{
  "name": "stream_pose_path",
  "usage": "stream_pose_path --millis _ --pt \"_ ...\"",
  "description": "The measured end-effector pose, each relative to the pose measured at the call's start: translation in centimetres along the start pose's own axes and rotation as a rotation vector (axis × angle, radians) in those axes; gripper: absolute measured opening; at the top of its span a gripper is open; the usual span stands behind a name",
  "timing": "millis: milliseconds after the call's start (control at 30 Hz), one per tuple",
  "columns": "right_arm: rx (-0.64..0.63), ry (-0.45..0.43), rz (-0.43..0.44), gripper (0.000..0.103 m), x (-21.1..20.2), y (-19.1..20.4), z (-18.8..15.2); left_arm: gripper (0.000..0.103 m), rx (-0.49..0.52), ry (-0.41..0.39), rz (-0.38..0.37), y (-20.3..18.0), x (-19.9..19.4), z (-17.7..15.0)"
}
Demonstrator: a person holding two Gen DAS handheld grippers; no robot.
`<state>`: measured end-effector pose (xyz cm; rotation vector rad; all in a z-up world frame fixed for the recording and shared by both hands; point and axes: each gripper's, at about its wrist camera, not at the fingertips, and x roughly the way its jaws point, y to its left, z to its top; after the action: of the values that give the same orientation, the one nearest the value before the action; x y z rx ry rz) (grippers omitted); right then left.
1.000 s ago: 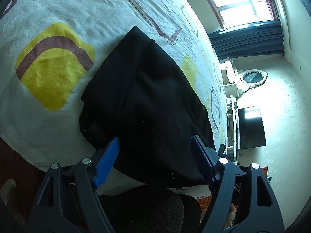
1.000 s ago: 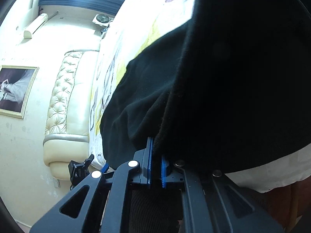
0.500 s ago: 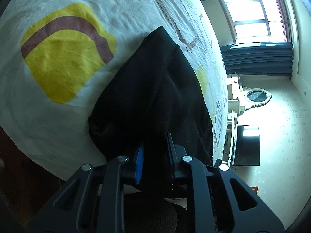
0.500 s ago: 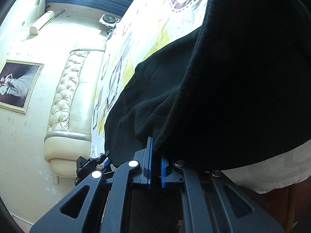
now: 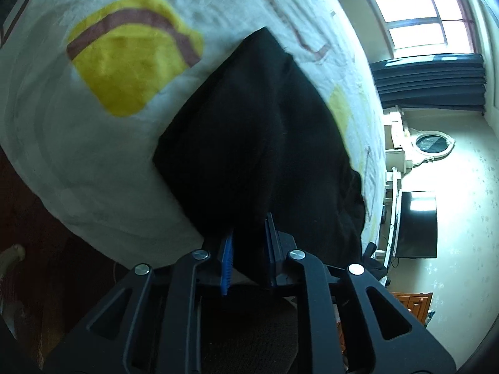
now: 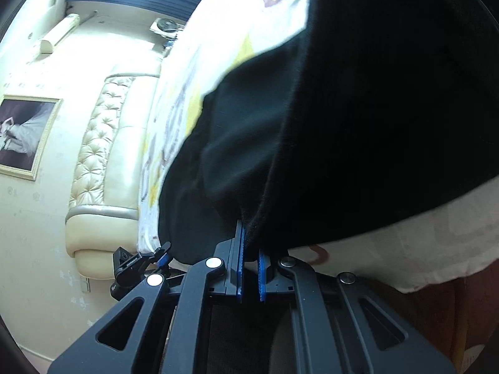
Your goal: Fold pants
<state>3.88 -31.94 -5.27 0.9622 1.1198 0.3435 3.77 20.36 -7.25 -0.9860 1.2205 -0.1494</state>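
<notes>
Black pants (image 5: 259,131) lying in a bunched, partly folded heap on the bed (image 5: 93,162), near its rounded edge, over a white bedspread printed with yellow blocks and brown bands. Near hem of the pants hanging toward both cameras.

Left gripper (image 5: 248,249) closed down narrow on the near edge of the pants, black cloth pinched between the blue pads (image 5: 227,258), fabric rising away from the fingers in a tented ridge. Blurred bedspread around it in the left wrist view.

Right gripper (image 6: 249,258) likewise clamped on the pants (image 6: 358,109), a thick fold of dark cloth drawn down into the slim gap between its blue pads (image 6: 239,261). Rest of the garment spread above and to the right, filling much of the right wrist view.

Beyond the bed in the left wrist view: bright window (image 5: 414,18), dark curtains (image 5: 433,84) gathered below it in the tilted frame, an oval mirror (image 5: 432,143) in a pale frame, a dark television screen (image 5: 418,224) on the wall. In the right wrist view: cream tufted headboard (image 6: 99,152), a framed picture (image 6: 25,134) on the wall, a white air conditioner (image 6: 59,37) up high, a small black clamp mount (image 6: 134,265) just left of the gripper.
</notes>
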Motion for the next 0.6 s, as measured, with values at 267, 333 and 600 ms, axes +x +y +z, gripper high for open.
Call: stream_pose_path --millis 267,333,600 --pt "-0.036 0.012 -0.068 0.035 -2.0 -0.1 0.7 0.032 0.040 -0.048 -0.020 -0.4 -3.4 -0.7" --pt "-0.023 -0.045 -0.056 0.035 -4.8 -0.9 1.4 0.036 0.062 -0.070 -0.034 -0.8 -4.4 -1.0" --pt "0.099 -0.522 -0.297 0.035 -24.1 -11.6 7.8 0.049 0.253 -0.159 -0.001 -5.9 -2.8 1.2"
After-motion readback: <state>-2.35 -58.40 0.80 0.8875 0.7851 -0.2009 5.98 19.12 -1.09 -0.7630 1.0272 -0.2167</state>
